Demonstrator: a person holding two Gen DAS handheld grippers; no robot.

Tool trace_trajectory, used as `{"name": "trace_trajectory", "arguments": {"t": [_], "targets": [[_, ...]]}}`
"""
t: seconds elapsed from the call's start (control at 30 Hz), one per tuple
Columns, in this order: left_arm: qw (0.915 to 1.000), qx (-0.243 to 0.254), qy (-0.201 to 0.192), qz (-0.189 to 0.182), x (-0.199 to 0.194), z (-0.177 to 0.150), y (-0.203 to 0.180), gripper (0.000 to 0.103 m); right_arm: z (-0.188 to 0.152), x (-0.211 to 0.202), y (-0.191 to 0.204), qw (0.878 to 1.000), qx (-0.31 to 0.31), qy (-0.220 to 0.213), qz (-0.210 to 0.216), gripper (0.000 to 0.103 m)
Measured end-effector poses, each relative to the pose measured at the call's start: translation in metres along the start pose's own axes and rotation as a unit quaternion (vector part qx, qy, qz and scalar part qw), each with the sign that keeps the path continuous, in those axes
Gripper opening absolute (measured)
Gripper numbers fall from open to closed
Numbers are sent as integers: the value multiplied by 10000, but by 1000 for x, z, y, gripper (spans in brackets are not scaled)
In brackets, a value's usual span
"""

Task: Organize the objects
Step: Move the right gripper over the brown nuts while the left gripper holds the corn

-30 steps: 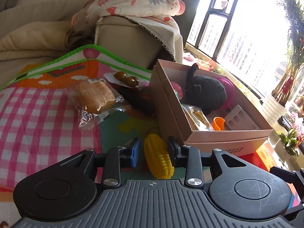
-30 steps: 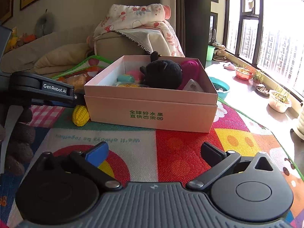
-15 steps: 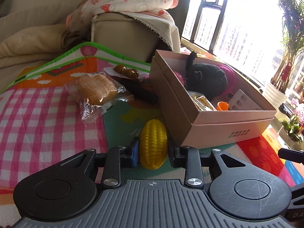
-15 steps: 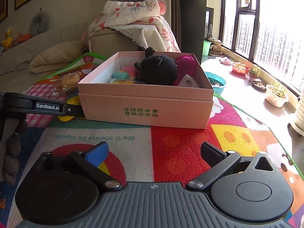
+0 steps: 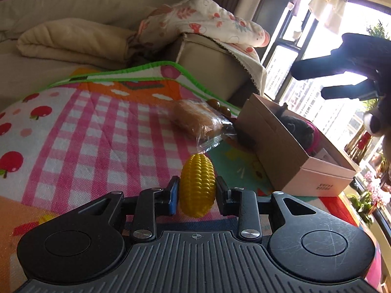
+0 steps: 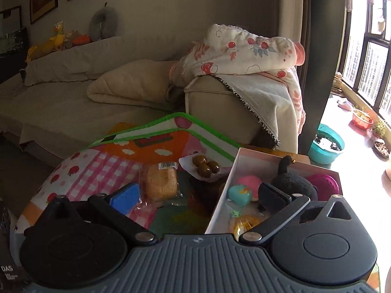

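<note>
sunlit living room: a beige sofa (image 6: 73,92) runs along the wall, with a floral blanket (image 6: 244,51) draped over its arm, and a bright play mat (image 5: 85,131) with pink checks and a green border spreads over the floor.

the left tongs (image 5: 196,193) are closed on a yellow toy corn (image 5: 198,185), gripped at its sides with its tip pointing forward, and it appears lifted above the mat. beyond it lies a wrapped bread (image 5: 195,120) in clear plastic, and behind that 3 brown round pieces (image 6: 205,166) sit on a small wrapper.

to the right stands an open pink cardboard box (image 5: 273,151) on the mat. inside it are a black plush toy (image 6: 293,183), a magenta bowl (image 6: 322,183), a teal and pink toy (image 6: 240,193) and a yellowish packet (image 6: 244,222).

the right tongs (image 6: 198,195) are wide open and hold nothing; they hang above the box's left wall, the blue-padded finger (image 6: 124,196) over the mat beside the bread, the other over the box interior. in the left wrist view they appear dark against the window at upper right (image 5: 342,70).

a teal basin (image 6: 326,144) and potted plants (image 6: 361,118) stand by the window.
</note>
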State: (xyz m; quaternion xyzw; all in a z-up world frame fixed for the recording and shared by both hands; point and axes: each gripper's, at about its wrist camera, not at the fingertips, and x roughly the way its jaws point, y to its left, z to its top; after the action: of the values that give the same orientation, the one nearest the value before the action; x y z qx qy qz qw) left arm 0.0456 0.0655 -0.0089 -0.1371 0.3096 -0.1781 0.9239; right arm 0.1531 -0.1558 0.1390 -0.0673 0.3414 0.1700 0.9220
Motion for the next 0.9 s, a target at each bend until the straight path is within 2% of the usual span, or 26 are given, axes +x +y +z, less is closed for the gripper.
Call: {"name": "trace_trajectory", "arguments": {"t": [0.1, 0.17, 0.23, 0.3, 0.37, 0.4, 0.53, 0.63, 0.8, 0.9], "targets": [[9998, -165, -13, -132, 0, 1, 6, 34, 39, 68, 17, 9987, -166, 331, -348, 103], [9993, -296, 3, -215, 1, 1, 10, 34, 54, 119, 18, 9952, 64, 829, -519, 88], [9987, -422, 14, -292, 0, 0, 14, 34, 59, 162, 15, 9892, 313, 1246, -703, 80], [9984, -471, 21, -320, 1, 1, 15, 34, 56, 193, 14, 9831, 292, 1433, -1100, 73], [9984, -474, 12, -321, -1, 0, 15, 34, 50, 212, 14, 9762, 188, 1642, -1404, 48], [9984, -471, -4, -300, -2, 0, 15, 34, 47, 216, 11, 9743, 248, 1752, -1397, 44], [9985, -519, -166, -48, -8, 1, 19, 34, 38, 199, 5, 9738, 418, 1868, -1225, 37], [9978, -568, -308, 171, -12, 4, 26, 34, 22, 178, 5, 9718, 539, 2137, -836, 33], [9967, -748, -264, 143, -11, 5, 32, 34, -14, 130, 24, 9724, 422, 2285, -189, 34], [9967, -748, -275, 129, -9, 6, 35, 34, -32, 93, 37, 9782, 119, 2071, 50, 34]]}}
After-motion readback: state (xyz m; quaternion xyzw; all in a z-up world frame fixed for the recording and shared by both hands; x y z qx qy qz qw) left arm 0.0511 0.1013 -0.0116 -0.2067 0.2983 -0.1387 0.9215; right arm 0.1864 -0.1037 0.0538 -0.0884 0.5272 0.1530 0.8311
